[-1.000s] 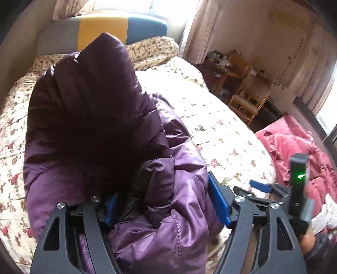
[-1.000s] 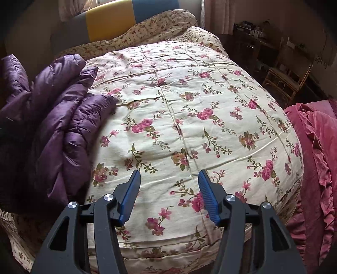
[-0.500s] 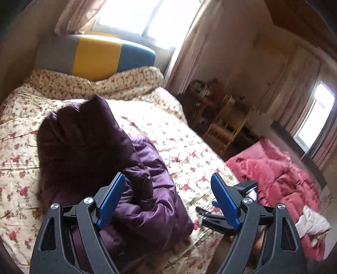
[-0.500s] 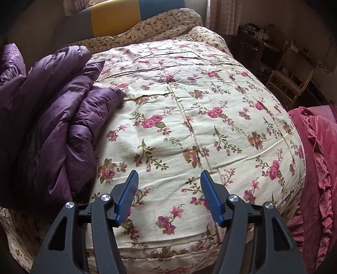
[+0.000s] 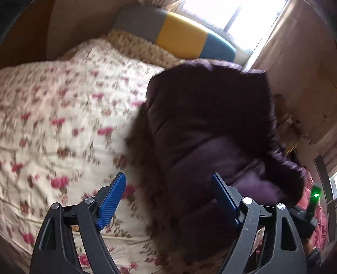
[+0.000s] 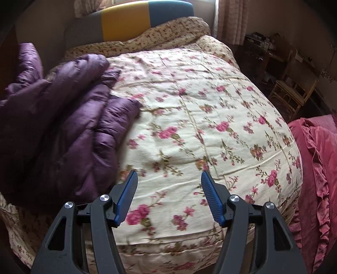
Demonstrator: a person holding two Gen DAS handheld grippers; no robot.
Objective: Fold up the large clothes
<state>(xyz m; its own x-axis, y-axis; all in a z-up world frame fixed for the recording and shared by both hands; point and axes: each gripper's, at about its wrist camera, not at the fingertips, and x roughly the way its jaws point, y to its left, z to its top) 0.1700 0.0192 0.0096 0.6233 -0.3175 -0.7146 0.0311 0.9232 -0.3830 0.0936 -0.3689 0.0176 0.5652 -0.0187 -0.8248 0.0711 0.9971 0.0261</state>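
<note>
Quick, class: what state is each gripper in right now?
Left gripper: open, holding nothing; the purple jacket lies free on the bed.
Right gripper: open, empty, jaws just opening, over the floral quilt.

I see a bed (image 6: 189, 118) under a floral quilt, its grey-yellow-blue headboard (image 6: 126, 19) beneath a bright window (image 5: 231, 14); wicker chair (image 6: 294, 92) beyond its far right corner.

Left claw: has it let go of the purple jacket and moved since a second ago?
Yes. The left claw stands open, its jaws having just been opening, and has swung leftward off the purple jacket over the floral quilt.
</note>
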